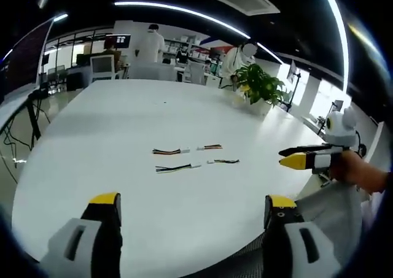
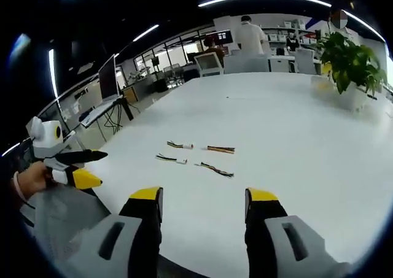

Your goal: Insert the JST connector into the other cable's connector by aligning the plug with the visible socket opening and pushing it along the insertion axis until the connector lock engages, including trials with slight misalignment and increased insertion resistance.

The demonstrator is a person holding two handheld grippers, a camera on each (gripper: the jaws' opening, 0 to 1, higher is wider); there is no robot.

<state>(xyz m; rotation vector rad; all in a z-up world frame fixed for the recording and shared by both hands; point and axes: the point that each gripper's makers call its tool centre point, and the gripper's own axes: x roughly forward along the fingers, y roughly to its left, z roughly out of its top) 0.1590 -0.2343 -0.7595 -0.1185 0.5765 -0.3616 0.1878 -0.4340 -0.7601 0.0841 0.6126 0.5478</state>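
Nothing started: four cables (image 1: 195,156) lie unmated on the table (image 1: 123,118).
Left gripper (image 1: 193,212) and right gripper (image 2: 202,203) hover, jaws released (empty).

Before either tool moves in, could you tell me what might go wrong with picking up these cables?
1. The four short multicoloured cable pieces lie close together on the white table, so a wide-open left tool might nudge a neighbour.
2. Their small white connectors are thin and flat; the open right tool may slip off or grip the wires instead.
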